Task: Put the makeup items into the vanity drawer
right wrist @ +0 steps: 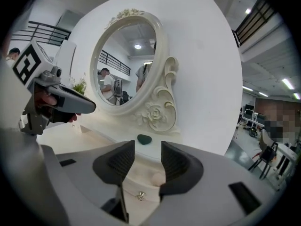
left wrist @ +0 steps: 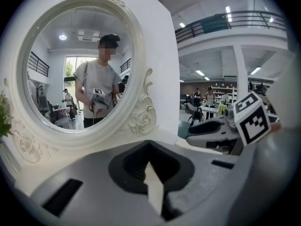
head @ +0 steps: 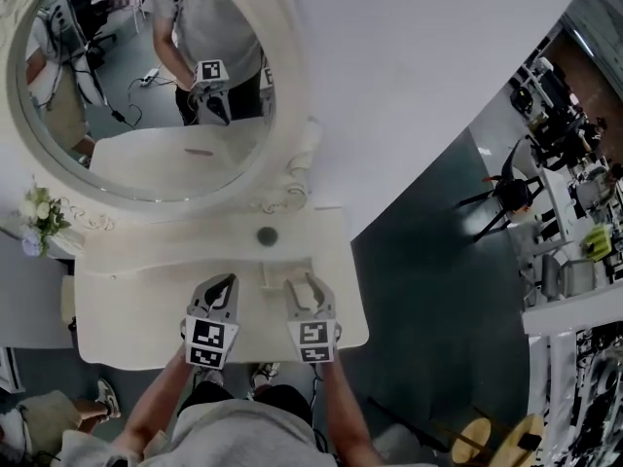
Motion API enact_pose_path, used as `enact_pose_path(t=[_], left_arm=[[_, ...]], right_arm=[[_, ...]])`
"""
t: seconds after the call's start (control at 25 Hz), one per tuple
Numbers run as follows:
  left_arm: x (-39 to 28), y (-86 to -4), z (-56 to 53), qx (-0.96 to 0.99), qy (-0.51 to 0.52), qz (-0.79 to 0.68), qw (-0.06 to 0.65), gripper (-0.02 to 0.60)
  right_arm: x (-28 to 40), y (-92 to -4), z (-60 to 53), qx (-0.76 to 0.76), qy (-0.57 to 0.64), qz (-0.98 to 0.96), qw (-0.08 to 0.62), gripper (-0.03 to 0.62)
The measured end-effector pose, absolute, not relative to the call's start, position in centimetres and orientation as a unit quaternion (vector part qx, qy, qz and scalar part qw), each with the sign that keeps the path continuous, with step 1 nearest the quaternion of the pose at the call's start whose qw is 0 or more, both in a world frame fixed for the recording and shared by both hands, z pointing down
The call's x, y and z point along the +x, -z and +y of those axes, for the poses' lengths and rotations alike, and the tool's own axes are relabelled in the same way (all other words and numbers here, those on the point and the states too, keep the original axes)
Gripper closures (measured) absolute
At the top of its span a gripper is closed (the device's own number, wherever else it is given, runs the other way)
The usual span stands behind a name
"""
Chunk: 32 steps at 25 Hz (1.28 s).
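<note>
My right gripper (head: 305, 285) (right wrist: 143, 157) stands open above the white vanity top (head: 146, 300), nothing between its pads. Through its gap I see a small drawer (right wrist: 136, 187) with a metal knob; a pale round item (right wrist: 157, 178) seems to lie just behind the drawer front. A dark green heart-shaped item (right wrist: 144, 139) (head: 267, 234) rests on the shelf below the mirror. My left gripper (head: 226, 282) (left wrist: 149, 147) hovers to the left, jaws meeting at the tips, holding nothing that I can see. In the head view the drawer (head: 287, 269) shows as a small box between the grippers.
A large oval mirror (head: 146, 76) in a carved white frame stands behind the vanity and reflects a person with the grippers. Flowers (head: 39, 214) sit at the far left. A dark chair (head: 506, 197) and desks stand off to the right across the grey floor.
</note>
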<state>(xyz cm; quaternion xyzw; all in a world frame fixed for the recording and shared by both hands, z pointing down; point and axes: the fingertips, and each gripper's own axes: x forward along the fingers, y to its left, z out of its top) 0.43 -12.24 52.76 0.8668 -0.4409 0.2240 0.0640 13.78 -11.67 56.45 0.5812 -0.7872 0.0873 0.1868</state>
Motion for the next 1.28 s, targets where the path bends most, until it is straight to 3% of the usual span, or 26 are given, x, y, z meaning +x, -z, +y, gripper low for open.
enact_pose_path(t=[0.2,0.4,0.6,1.28], left_arm=[[-1.0,-51.2,-11.3,0.864,-0.213,-0.452,0.057,0.581],[-2.3,-50.5,-10.4,0.861,-0.204,-0.463,0.054,0.581],[-3.6,-50.0,-9.5,0.857,-0.199,-0.472,0.052,0.581],[-7.8,-50.3,-7.9,0.836,-0.193,-0.510,0.066,0.581]], right_arm=[[11.4,-53.5,-10.2,0.571,-0.073,-0.801,0.162,0.425],[10.0,-51.6,-9.0,0.576,-0.055,-0.804,0.136,0.519],[8.7,-50.2,-8.1,0.575,-0.049,-0.808,0.116,0.559],[3.6,-50.2,-7.5,0.525,-0.034,-0.840,0.131,0.577]])
